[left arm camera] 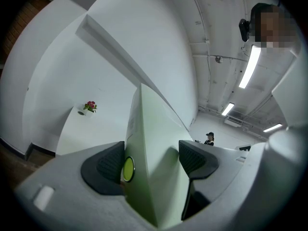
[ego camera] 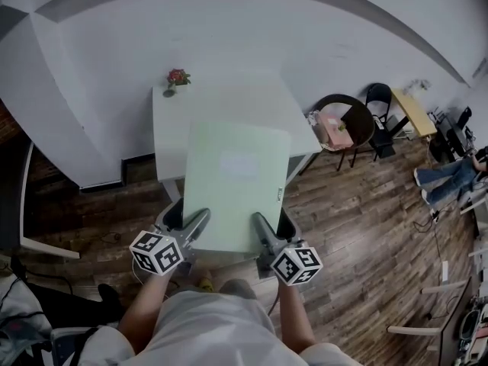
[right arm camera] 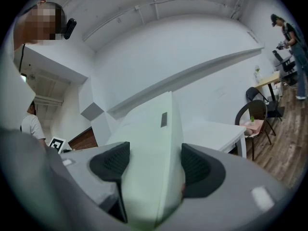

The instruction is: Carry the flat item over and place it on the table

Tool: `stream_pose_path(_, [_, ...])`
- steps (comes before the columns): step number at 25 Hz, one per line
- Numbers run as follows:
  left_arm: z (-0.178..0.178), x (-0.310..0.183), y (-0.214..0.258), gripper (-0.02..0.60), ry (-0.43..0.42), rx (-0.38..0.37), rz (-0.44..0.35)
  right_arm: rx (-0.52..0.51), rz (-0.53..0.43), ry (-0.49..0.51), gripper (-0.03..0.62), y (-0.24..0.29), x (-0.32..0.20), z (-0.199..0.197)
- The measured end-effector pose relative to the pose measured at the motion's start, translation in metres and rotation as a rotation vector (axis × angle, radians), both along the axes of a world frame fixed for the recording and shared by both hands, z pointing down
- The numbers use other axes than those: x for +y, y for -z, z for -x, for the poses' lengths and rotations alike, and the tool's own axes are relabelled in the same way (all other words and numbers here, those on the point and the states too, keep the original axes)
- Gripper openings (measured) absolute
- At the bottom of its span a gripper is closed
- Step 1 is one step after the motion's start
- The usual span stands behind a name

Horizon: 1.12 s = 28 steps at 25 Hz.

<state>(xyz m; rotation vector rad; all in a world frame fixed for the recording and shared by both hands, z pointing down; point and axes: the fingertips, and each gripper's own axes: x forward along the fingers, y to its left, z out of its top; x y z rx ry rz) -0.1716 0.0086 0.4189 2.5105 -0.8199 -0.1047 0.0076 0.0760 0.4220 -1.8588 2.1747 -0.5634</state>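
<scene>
While seemingly airborne, folder between left gripper's, right gripper's jaws.

Pale grey shells on left gripper and right gripper; dark ribbed pads line the fingers; black-and-white marker cubes behind the fingers; pale short-sleeved shirt farther back.

**No legible text anywhere**

The white label on the green folder was too blurred to read. The small dark tag on the folder's edge was illegible too. The cube on the left hand-held gripper and its twin on the right hand-held gripper carried black-and-white square markers: patterns only, no letters or digits. One more square marker showed in the right gripper view, its support unclear.
</scene>
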Motion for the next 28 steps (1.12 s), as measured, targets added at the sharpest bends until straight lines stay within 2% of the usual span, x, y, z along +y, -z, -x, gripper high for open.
stream_pose_path(6, [-0.003,-0.031,-0.006,0.344,0.004,0.003,0.001,0.013,0.002,-0.004,0.330,-0.004,-0.031,-0.002])
stream_pose_path(12, [-0.027,-0.071,-0.015,0.344,0.011,-0.008,0.004,0.006,0.009,0.001,0.330,-0.015,-0.072,-0.027])
stream_pose_path(19, [-0.079,-0.147,-0.024,0.344,0.039,-0.026,0.015,-0.018,0.019,0.037,0.331,-0.027,-0.154,-0.081])
stream_pose_path(28, [-0.153,-0.261,-0.038,0.344,0.152,-0.040,0.071,-0.031,0.071,0.159,0.330,-0.041,-0.290,-0.161])
